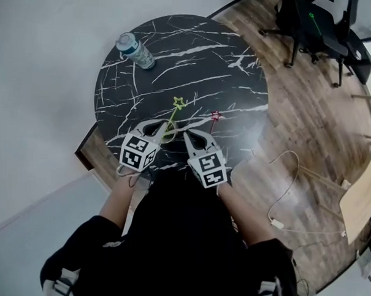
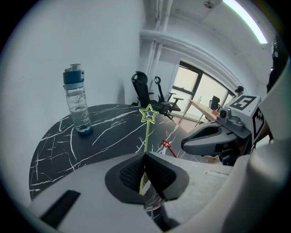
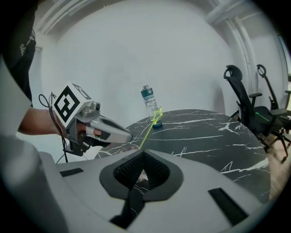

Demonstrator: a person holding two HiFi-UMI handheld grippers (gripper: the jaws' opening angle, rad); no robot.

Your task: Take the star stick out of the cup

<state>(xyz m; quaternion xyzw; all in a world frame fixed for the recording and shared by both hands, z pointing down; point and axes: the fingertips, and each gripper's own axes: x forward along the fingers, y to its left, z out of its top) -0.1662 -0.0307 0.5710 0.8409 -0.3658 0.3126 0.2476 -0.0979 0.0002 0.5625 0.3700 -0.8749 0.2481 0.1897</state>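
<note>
Extraction step, grasp apparently made. Left gripper [image 2: 144,155] was closed on the stem of the green star stick [image 2: 148,113], whose foot seemingly stood in the clear cup [image 2: 153,200] at lower centre. Right gripper [image 3: 143,154] was closed and empty. Next move probably calls for a straight upward lift without tipping the cup.

no words, brands or numbers can be read — the cubes on the left gripper [image 1: 162,130] and right gripper [image 1: 192,138] carry only black-and-white square markers, and the bottle [image 1: 136,51] shows nothing legible.
</note>
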